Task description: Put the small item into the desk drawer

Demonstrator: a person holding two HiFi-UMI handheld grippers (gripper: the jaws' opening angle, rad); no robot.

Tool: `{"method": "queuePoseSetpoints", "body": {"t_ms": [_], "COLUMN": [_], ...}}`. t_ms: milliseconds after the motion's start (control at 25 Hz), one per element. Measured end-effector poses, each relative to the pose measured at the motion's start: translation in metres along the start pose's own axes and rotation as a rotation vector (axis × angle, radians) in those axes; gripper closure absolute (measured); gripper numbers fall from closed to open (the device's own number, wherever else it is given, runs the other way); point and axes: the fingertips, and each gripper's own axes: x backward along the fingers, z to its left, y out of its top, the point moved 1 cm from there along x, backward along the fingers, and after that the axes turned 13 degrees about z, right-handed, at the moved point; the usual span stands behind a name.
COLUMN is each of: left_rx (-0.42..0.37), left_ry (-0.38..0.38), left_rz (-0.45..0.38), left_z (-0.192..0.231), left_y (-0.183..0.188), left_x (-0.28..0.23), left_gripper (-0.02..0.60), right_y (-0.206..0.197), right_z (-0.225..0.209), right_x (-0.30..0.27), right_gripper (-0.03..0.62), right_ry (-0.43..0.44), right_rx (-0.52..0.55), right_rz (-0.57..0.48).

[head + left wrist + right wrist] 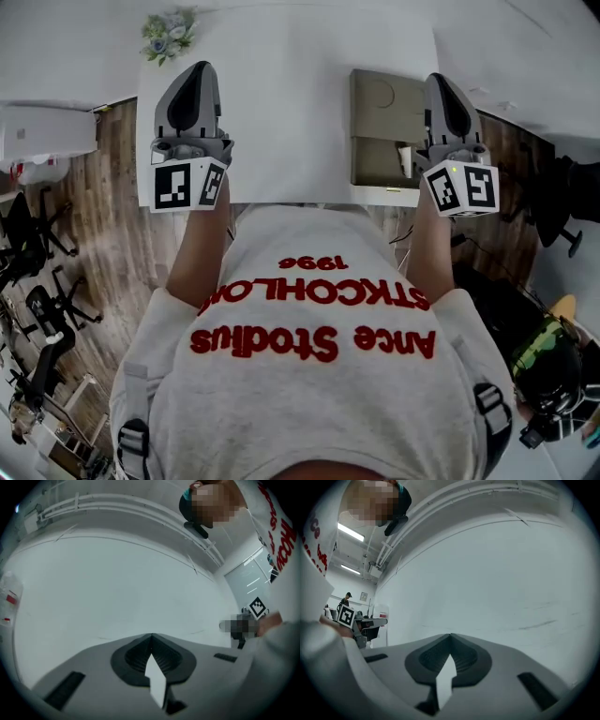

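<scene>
A white desk (281,112) lies in front of me in the head view. Its drawer (375,122) at the right side is pulled open and shows an olive inside. A small pale item (405,159) lies in the drawer near its right wall. My right gripper (450,103) is raised beside that spot, with its jaws tilted upward. My left gripper (195,94) is held over the desk's left part, also tilted up. In the left gripper view the left gripper (151,635) has its jaws shut with nothing between them. The right gripper (450,634) in its own view is likewise shut on nothing.
A small bunch of flowers (169,33) stands at the desk's far left corner. Black office chairs (37,253) and a white unit (47,131) stand on the wooden floor to the left. Dark gear with a green-trimmed helmet (553,366) lies at the lower right.
</scene>
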Motion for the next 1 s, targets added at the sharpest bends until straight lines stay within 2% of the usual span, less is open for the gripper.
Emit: {"method": "queuePoseSetpoints", "body": {"t_ms": [360, 600, 1000], "left_rx": [0.022, 0.028, 0.026], "left_ry": [0.07, 0.084, 0.072], "left_rz": [-0.018, -0.035, -0.042], "left_z": [0.027, 0.038, 0.031], "left_y": [0.005, 0.018, 0.016], "left_x": [0.019, 0.017, 0.009], "left_gripper": [0.575, 0.575, 0.575], "right_y": [0.018, 0.027, 0.031], "right_z": [0.034, 0.04, 0.032], "right_x": [-0.019, -0.025, -0.024], "right_gripper": [0.589, 0.589, 0.589], "right_ry": [0.082, 0.087, 0.082], "right_rx": [0.021, 0.021, 0.03], "right_rz": [-0.029, -0.028, -0.05]}}
